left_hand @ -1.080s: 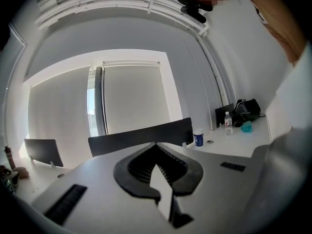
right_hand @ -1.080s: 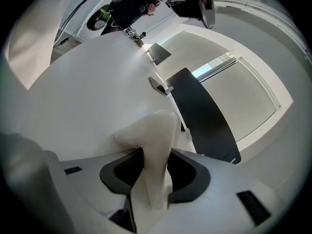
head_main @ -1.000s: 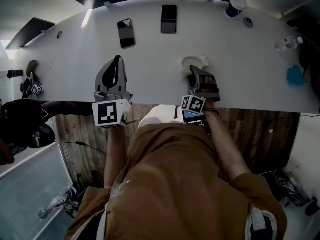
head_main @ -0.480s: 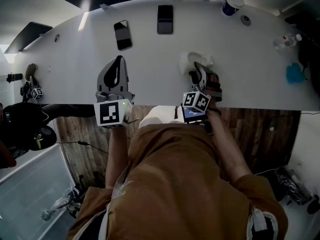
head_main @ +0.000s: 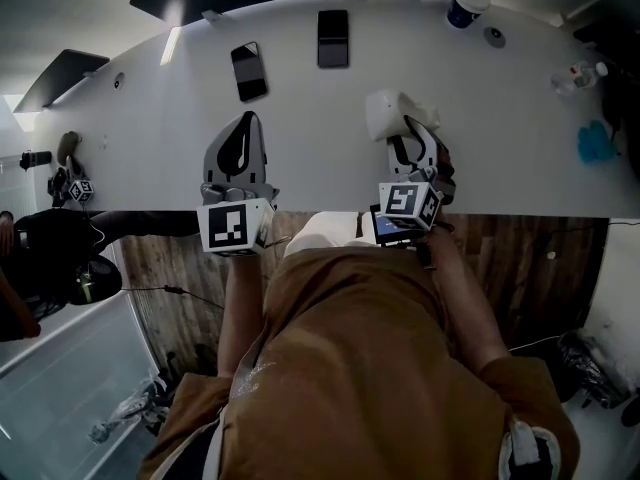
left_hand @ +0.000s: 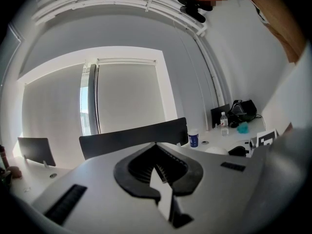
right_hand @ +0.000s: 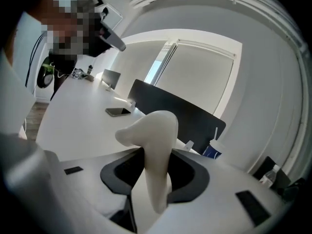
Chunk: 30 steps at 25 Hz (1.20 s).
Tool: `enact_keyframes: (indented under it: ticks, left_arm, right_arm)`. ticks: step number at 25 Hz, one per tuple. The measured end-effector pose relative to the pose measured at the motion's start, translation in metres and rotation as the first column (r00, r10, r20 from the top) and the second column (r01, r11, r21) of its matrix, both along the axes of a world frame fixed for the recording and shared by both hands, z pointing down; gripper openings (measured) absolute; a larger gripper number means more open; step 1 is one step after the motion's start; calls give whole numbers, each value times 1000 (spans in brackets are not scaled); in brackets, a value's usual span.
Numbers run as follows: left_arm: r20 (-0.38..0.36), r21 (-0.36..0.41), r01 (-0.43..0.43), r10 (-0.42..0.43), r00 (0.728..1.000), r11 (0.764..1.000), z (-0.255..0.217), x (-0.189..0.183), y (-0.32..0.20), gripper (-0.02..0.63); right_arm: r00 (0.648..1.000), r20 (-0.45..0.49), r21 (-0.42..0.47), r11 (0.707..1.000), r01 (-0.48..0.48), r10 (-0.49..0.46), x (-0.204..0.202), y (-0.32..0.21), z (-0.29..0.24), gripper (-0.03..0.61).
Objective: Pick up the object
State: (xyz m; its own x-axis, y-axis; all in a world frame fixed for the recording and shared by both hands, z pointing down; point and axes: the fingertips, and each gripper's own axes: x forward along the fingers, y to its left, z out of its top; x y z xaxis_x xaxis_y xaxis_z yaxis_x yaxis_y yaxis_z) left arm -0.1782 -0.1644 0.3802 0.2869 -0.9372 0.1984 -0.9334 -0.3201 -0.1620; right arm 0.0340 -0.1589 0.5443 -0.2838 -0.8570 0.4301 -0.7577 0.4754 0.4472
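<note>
The object is a white, curved, smooth-bodied thing [head_main: 388,114]. It stands between the jaws of my right gripper [head_main: 408,130], and the pads press on both of its sides. In the right gripper view the white object [right_hand: 157,130] rises up out of the black pads [right_hand: 191,172], its rounded end leaning left, and the right gripper [right_hand: 155,156] is shut on it. My left gripper [head_main: 247,120] rests over the near part of the white table [head_main: 500,118], its tips together with nothing in them. The left gripper view shows those left gripper [left_hand: 157,150] pads nearly meeting.
Two dark phones [head_main: 248,70] [head_main: 333,24] lie on the far side of the table. A blue cup with a lid [head_main: 467,6], a small round disc [head_main: 497,36], a water bottle [head_main: 578,76] and a teal thing [head_main: 597,140] sit at the right. A dark chair stands beyond the table.
My right gripper has risen and moved a little right with the white object in its jaws; the object has tipped up off the table. The left gripper has stayed put.
</note>
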Motion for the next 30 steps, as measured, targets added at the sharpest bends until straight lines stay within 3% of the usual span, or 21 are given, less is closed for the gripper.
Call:
enact_keyframes:
  ticks: [10,17,21,25,30]
  left_arm:
    - [-26,7,-10,10,1000,1000,-1,4,2,2]
    - [-39,8,7,-7,999,1000,-1,-2,3,2]
    - [-50,13,11,-11,999,1000,-3,-4,2,2]
    - [-69,17,19,-18,997,1000,-5,-7,0,2]
    - [-98,31,7,-4,995,999,-9,-1,-3,2]
  right_arm:
    - [977,212,91,996,17,-36,-10,-10,-68,149]
    - [916,400,97,995,-17,-24,-3,-16,-110,149]
    - [902,428,133,991,0,-58,-6,-14,-142,149]
    - [851,520,143,990,2,-77,-9,-9,-169,149]
    - [834,547,155,988,-12,-76,-5,-10,-189,149]
